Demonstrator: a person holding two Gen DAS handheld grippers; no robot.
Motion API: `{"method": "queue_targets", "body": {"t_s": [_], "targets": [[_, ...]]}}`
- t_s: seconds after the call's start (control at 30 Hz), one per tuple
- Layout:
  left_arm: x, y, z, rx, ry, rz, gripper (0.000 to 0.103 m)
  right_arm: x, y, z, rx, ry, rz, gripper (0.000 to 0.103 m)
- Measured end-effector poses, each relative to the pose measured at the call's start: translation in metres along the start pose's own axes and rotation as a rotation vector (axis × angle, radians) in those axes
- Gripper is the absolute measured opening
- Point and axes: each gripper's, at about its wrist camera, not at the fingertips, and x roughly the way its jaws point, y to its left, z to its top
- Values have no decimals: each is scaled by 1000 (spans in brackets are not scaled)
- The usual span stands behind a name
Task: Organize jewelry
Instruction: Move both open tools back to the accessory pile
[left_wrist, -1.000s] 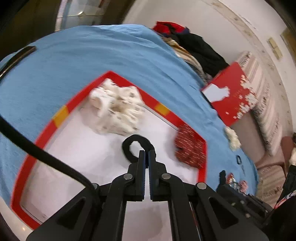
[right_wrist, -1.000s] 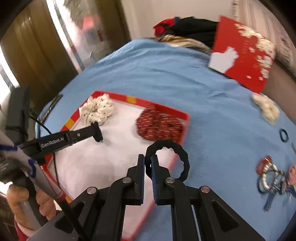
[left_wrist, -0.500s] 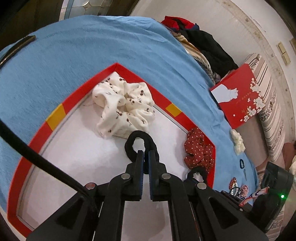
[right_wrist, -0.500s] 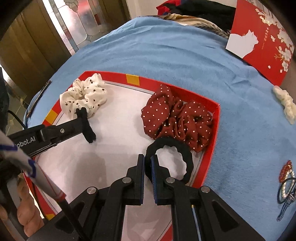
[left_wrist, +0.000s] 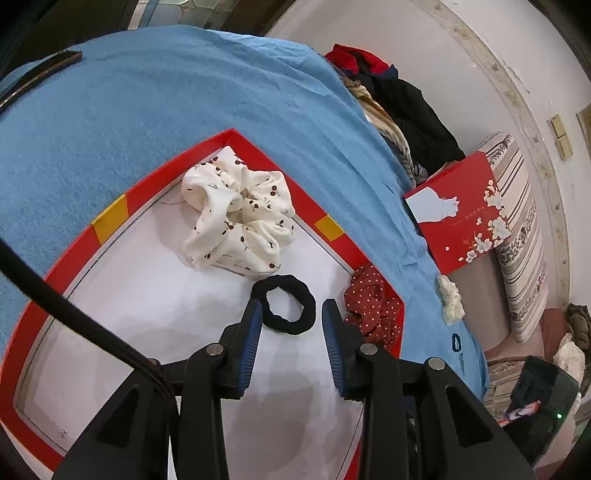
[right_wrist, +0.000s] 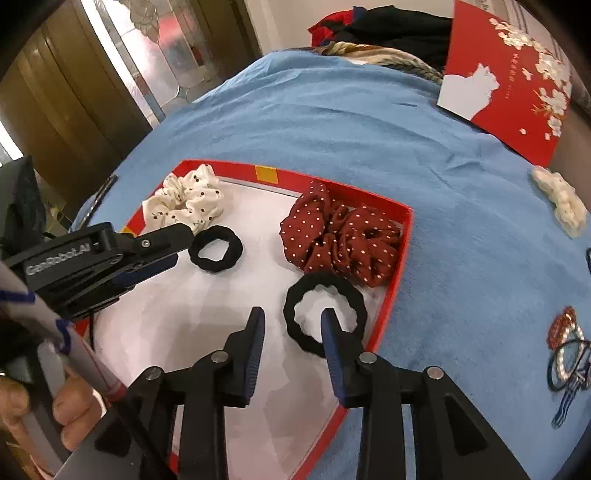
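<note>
A red-rimmed tray with a white floor lies on the blue cloth. In it lie a white cherry-print scrunchie, a red dotted scrunchie and two black hair ties. My left gripper is open, with one black tie lying free just beyond its fingertips. My right gripper is open; the other black tie lies on the tray floor by its right finger.
A red gift box stands at the cloth's far edge, with a pile of clothes behind. A small white scrunchie, a small dark ring and beaded jewelry lie on the cloth right of the tray.
Both grippers have opened and let go of their black hair ties, which now lie on the tray floor. Both moved over the tray beforehand.
</note>
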Motion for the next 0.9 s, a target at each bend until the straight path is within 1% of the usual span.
{"method": "queue_targets", "body": {"t_s": [0.1, 0.2, 0.33, 0.4, 0.53, 0.63, 0.7, 0.8, 0.9], "targets": [[-2, -6, -3, 26, -10, 20, 31, -15, -3, -7, 14, -18, 6, 35], [-6, -15, -9, 69, -28, 55, 31, -33, -12, -20, 25, -39, -6, 39], [-12, -29, -18, 126, -47, 75, 32, -59, -36, -47, 54, -64, -59, 43], [-11, -39, -25, 156, -43, 74, 32, -73, -57, -66, 89, -67, -101, 44], [-3, -76, -55, 261, -1, 45, 32, -96, -104, -102, 187, -55, -154, 44], [-1, -109, -88, 363, 14, 19, 32, -117, -141, -134, 270, -52, -211, 44], [-1, -130, -115, 443, 12, 10, 37, -130, -160, -152, 312, -55, -240, 44], [-1, -149, -148, 523, 30, -10, 39, -153, -188, -179, 372, -69, -291, 44], [3, -158, -171, 554, 83, -18, 40, -172, -214, -204, 429, -92, -322, 49]]}}
